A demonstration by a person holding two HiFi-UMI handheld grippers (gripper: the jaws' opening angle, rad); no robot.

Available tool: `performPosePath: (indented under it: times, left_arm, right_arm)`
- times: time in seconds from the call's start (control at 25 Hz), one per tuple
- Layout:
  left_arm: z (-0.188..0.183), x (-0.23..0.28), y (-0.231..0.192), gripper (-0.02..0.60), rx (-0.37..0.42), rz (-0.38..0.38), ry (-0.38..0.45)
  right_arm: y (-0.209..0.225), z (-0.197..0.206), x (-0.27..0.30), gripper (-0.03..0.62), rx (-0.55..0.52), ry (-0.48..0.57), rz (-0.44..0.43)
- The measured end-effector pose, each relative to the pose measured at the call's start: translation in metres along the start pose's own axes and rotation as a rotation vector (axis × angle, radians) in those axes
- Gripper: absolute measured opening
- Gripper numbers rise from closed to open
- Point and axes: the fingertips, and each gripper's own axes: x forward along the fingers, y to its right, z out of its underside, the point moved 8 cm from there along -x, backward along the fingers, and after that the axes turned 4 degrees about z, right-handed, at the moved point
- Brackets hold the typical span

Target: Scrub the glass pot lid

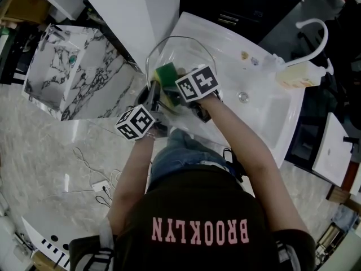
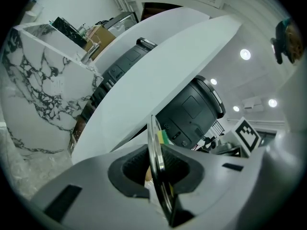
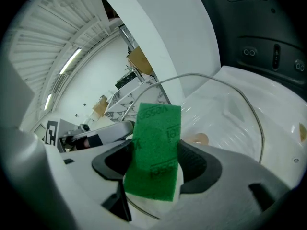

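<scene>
Currently mid-scrub, judging: left gripper fingers are clamping the glass pot lid by its rim, on edge above the sink. Right gripper fingers are pinching a green sponge at the glass. Cleanliness unclear; rinsing probably remaining.
</scene>
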Motion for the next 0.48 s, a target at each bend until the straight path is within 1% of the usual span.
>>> performPosePath:
  times: [0.28,0.48]
  left_arm:
    - [-0.001,0.0,0.0,0.038,0.002,0.004,-0.012]
    - [-0.002,0.001,0.001,0.038,0.006,0.003,-0.022]
  right_arm:
    - [0.022,0.001,0.003,0.285,-0.006,-0.01,0.025]
    - [0.034,-0.001,0.003,0.285,-0.049,-0.016,0.032]
